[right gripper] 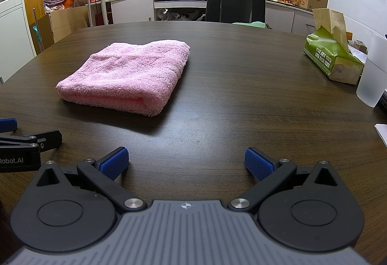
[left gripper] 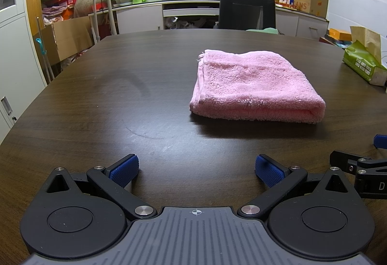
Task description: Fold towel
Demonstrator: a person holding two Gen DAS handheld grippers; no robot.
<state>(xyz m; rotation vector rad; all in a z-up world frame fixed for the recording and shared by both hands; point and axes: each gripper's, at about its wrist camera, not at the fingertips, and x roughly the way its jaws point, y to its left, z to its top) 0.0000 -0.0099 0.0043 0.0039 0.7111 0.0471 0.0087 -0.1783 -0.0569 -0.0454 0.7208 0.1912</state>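
**Resting folded, with both grippers drawn off**

Lying in a compact, thick rectangle, the pink towel [left gripper: 254,88] sits flat on the dark wooden surface [left gripper: 121,107], around the middle and well clear of every edge. Its rounded fold faces the cameras, while the stacked loose edges show along its left side in the left wrist view. That layering suggests the folding is done or nearly so; nothing of it hangs loose or trails.

Nearer the person, the left gripper [left gripper: 197,171] and the right gripper [right gripper: 186,164] hover low over bare wood, side by side, each with its jaws spread wide and holding nothing. Neither touches the cloth. Placed like this, they read as backed away from a finished bundle rather than lined up for a grasp, though another fold would still be possible from here.

Off to the right stand a green tissue pack [right gripper: 331,56] and a frosted plastic cup [right gripper: 373,71], well apart from the towel and no hindrance.
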